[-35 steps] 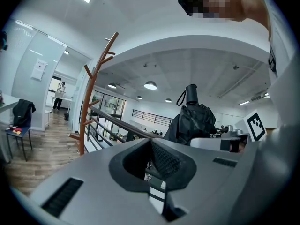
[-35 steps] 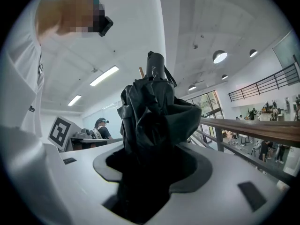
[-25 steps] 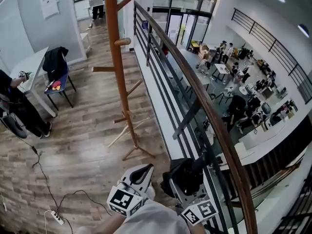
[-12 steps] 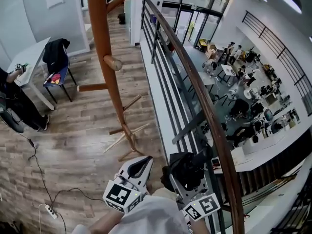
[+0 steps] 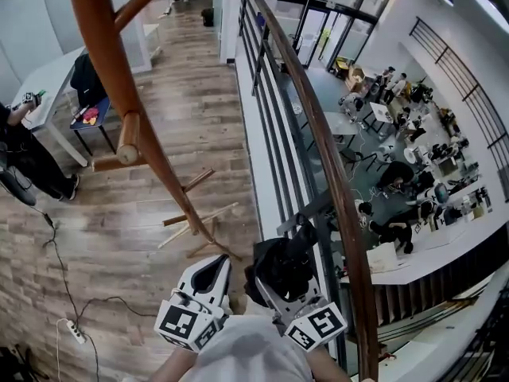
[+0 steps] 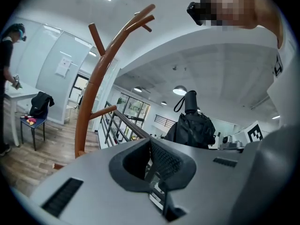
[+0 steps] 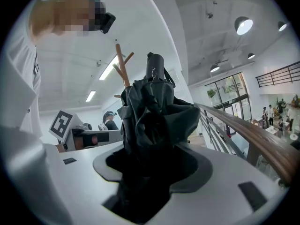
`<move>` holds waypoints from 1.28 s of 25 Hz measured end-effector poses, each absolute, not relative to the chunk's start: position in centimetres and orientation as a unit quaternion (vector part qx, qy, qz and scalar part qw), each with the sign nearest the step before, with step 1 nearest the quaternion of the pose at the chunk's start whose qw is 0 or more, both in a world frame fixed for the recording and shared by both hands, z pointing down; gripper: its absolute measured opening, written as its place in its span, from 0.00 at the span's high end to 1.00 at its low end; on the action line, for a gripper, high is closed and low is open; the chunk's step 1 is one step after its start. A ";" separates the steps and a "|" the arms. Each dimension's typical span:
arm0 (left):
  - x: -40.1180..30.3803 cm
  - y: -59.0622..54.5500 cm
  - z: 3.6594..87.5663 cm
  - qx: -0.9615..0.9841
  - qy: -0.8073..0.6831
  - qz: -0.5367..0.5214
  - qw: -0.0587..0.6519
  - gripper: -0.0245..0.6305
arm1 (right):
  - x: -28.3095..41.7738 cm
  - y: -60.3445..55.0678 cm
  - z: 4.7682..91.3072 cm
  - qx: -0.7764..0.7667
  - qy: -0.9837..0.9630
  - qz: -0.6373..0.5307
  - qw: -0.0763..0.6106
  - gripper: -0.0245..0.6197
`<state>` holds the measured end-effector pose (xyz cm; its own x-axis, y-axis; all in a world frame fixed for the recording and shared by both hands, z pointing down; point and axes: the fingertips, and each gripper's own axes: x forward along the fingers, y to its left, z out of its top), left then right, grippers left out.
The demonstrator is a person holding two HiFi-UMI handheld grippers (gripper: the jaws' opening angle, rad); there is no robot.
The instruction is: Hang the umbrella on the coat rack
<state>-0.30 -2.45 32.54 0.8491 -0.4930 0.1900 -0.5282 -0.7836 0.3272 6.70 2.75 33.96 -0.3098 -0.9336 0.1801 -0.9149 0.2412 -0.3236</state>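
The wooden coat rack leans across the upper left of the head view, with its feet on the floor just ahead of my grippers. It also rises in the left gripper view as a coat rack with pegs. A folded black umbrella stands upright in my right gripper, which is shut on its bundled fabric. The right gripper view shows the umbrella filling the jaws, handle end up. My left gripper is beside it at the left, empty, with its fingertips together. The umbrella also shows in the left gripper view.
A wooden-topped metal railing runs along the right, with a drop to a lower floor beyond it. A person stands at a table far left, near a chair with a jacket. A power strip and its cable lie on the floor.
Both grippers have moved forward towards the coat rack with the umbrella still held. The rack's pole now looms larger at the upper left, and its feet lie closer to the grippers.
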 end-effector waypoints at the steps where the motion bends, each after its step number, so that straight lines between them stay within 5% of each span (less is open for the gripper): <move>1: 0.1 -2.6 32.6 0.942 -0.275 0.048 0.187 0.94 | 7.1 2.4 33.8 -0.581 0.791 -0.187 0.026 0.55; 13: 4.6 -3.7 32.0 0.928 -0.327 0.040 0.172 0.94 | 11.8 0.2 33.5 -0.526 0.831 -0.180 0.018 0.55; 32: 2.3 -5.3 33.1 0.893 -0.405 0.038 0.191 0.94 | 9.7 -5.2 37.3 -0.410 0.894 -0.178 -0.028 0.55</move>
